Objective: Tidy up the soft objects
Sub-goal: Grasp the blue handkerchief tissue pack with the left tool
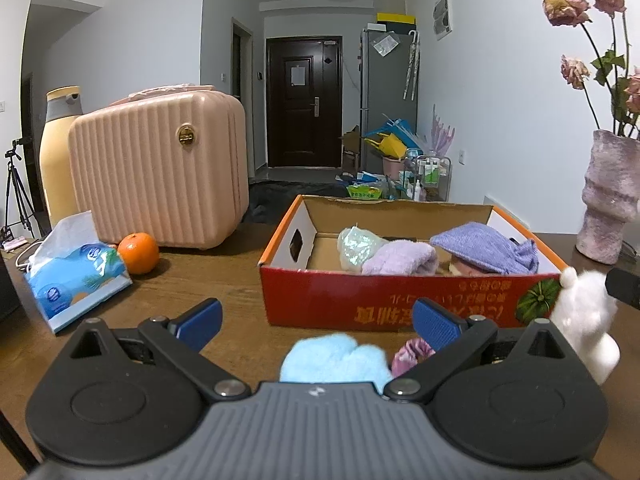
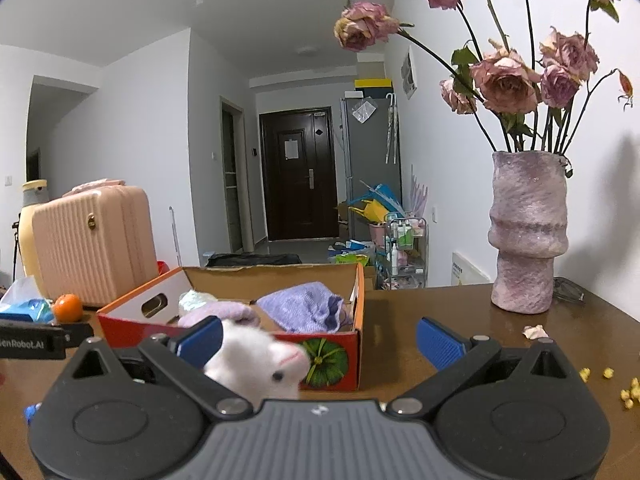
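Towels (image 1: 484,246) already fill the box (image 1: 400,300); blue cloth (image 1: 334,358) and white plush (image 2: 260,360) remain at 6 o'clock, both tools (image 1: 316,322) (image 2: 318,338) released.

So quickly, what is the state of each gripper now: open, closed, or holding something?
Left gripper: open, holding nothing; a blue cloth lies below it.
Right gripper: open, nothing clamped; a white plush toy sits between the jaws.

Both wrist views low, facing cardboard box (image 1: 400,300)
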### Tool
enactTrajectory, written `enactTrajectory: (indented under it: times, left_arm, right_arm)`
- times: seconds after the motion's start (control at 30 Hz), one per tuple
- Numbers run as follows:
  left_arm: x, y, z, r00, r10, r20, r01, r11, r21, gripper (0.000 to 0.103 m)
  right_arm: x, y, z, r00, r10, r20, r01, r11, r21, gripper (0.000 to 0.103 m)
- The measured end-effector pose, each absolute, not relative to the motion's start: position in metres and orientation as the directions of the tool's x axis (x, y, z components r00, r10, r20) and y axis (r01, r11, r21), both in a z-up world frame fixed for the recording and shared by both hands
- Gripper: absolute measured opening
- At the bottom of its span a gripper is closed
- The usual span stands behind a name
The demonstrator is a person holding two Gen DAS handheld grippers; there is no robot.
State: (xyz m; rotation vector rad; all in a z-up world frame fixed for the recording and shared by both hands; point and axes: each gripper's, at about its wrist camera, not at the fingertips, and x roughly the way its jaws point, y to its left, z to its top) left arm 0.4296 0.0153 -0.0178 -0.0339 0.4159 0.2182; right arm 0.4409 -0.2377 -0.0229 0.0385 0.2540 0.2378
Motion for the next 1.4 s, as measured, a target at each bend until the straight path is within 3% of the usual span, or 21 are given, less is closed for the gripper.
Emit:
enactTrajectory:
  times: [0.7, 1.17, 1.4]
  left_arm:
    - [0.345, 0.037, -0.024, 0.883, 0.161, -0.44, -0.165, 0.986, 0.029, 0.103]
    - [0.373, 0.049, -0.054, 0.833, 0.112, -0.542, -0.068, 0.993, 0.1, 0.103]
    - [0.387, 0.06, -0.061, 0.818, 0.028, -0.574, 0.027, 0.996, 0.086, 0.103]
  right_arm:
    - [0.363, -0.196, -0.04, 0.916, 0.26, -0.306, -0.253, 0.965, 0.062, 0.103]
    - [0.369, -0.18, -0.051, 0.893, 0.25, -0.373, -0.248, 0.967, 0.055, 0.103]
    - [0.372, -0.179, -0.055, 0.885, 0.241, -0.399, -0.242, 0.969, 0.047, 0.103]
